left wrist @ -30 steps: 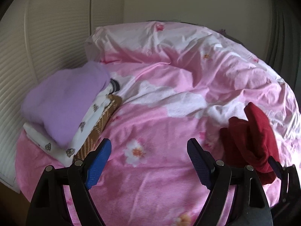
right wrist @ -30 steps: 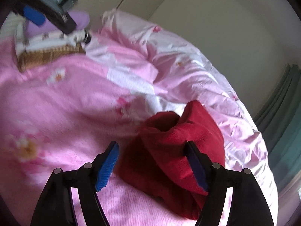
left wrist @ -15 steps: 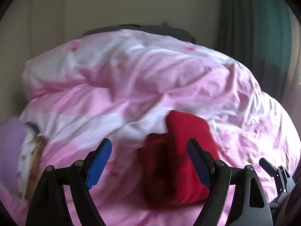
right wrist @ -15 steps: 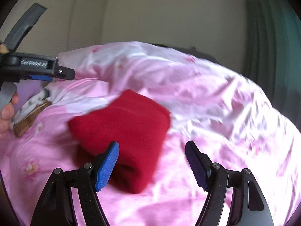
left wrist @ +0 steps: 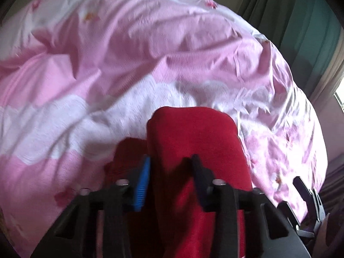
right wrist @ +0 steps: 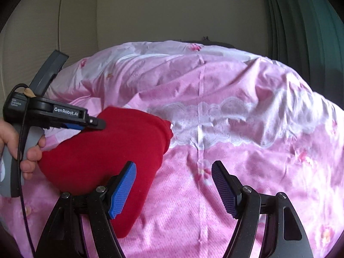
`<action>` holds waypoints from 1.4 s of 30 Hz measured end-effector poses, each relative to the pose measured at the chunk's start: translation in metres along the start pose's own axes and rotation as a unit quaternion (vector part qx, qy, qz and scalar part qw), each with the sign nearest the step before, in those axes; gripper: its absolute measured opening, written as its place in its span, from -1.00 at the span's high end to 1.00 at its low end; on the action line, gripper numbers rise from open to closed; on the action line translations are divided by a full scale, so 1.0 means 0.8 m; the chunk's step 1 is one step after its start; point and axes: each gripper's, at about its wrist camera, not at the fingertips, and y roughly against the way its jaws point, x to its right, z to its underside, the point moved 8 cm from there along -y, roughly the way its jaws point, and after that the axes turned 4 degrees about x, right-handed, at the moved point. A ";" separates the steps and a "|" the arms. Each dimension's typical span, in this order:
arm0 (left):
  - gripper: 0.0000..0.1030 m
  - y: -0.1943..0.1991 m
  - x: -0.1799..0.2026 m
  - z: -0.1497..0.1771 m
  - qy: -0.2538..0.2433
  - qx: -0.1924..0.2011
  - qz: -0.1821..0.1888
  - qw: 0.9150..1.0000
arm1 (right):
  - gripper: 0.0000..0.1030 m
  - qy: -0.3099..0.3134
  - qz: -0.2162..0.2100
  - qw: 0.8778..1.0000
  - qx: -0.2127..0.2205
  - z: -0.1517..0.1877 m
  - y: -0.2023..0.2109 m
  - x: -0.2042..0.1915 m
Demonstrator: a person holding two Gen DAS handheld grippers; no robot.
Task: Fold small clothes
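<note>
A folded red garment (left wrist: 193,137) lies on the pink floral duvet (left wrist: 129,53). My left gripper (left wrist: 169,167) has its jaws narrowed around a thick fold of the garment. In the right wrist view the same garment (right wrist: 107,150) sits at the left, with the left gripper (right wrist: 94,124) clamped on its upper edge. My right gripper (right wrist: 174,180) is open and empty. Its left finger (right wrist: 122,189) is close against the garment's near side, and its right finger is over bare duvet.
The rumpled pink duvet (right wrist: 236,107) with a white lace band covers the bed. Green curtains (right wrist: 311,32) hang at the right. A pale wardrobe door (right wrist: 43,21) and wall stand behind the bed. The right gripper's handle (left wrist: 307,195) shows at the lower right of the left wrist view.
My left gripper swung right from the stacked clothes to the red garment and closed on it. My right gripper let go of the garment and shifted to its right side.
</note>
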 end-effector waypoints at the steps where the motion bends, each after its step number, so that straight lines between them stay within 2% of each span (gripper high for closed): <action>1: 0.51 0.001 0.000 0.000 -0.003 0.002 0.000 1.000 | -0.41 -0.002 -0.001 1.000 -0.001 0.002 -0.001 0.002; 4: 0.66 0.014 -0.001 -0.002 -0.009 0.019 -0.005 1.000 | -0.41 -0.011 -0.002 1.000 -0.006 0.009 -0.005 0.006; 10: 0.70 0.061 -0.007 -0.019 -0.019 0.056 -0.031 0.998 | -0.41 -0.026 -0.005 1.000 -0.008 0.015 -0.001 0.011; 14: 0.70 0.096 -0.012 -0.019 -0.029 0.070 -0.064 0.995 | -0.41 -0.025 -0.011 1.000 -0.002 0.009 0.007 0.004; 16: 0.70 0.091 -0.023 -0.012 -0.031 0.062 -0.078 0.995 | -0.41 -0.021 -0.017 1.000 0.003 0.006 0.011 -0.003; 22: 0.70 0.043 -0.052 0.021 0.003 0.033 -0.059 0.998 | -0.41 -0.005 -0.047 0.999 0.001 0.010 0.021 -0.031; 27: 0.70 0.033 -0.047 0.022 0.001 0.037 -0.056 0.998 | -0.41 0.042 -0.092 0.995 -0.016 0.046 0.040 -0.068; 30: 0.70 0.030 -0.044 0.022 0.004 0.037 -0.055 0.998 | -0.41 0.074 -0.086 0.993 -0.029 0.068 0.034 -0.089; 32: 0.70 0.029 -0.047 0.023 0.010 0.038 -0.052 0.998 | -0.41 0.070 -0.086 0.993 -0.035 0.073 0.023 -0.097; 33: 0.69 0.028 -0.048 0.024 0.013 0.038 -0.053 0.998 | -0.35 0.069 -0.079 0.994 -0.037 0.074 0.015 -0.101; 34: 0.69 0.027 -0.051 0.025 0.018 0.039 -0.054 0.998 | 0.01 0.068 -0.070 0.994 -0.042 0.075 0.007 -0.102; 36: 0.68 0.024 -0.052 0.026 0.022 0.042 -0.054 0.997 | 0.39 0.039 -0.086 0.994 -0.058 0.075 -0.008 -0.100; 39: 0.67 0.012 -0.048 0.030 0.011 0.044 -0.063 0.997 | 0.58 0.014 -0.074 0.995 -0.058 0.070 -0.009 -0.086; 42: 0.66 -0.002 -0.040 0.037 -0.002 0.046 -0.070 0.996 | 0.62 0.016 -0.062 0.995 -0.075 0.080 -0.016 -0.077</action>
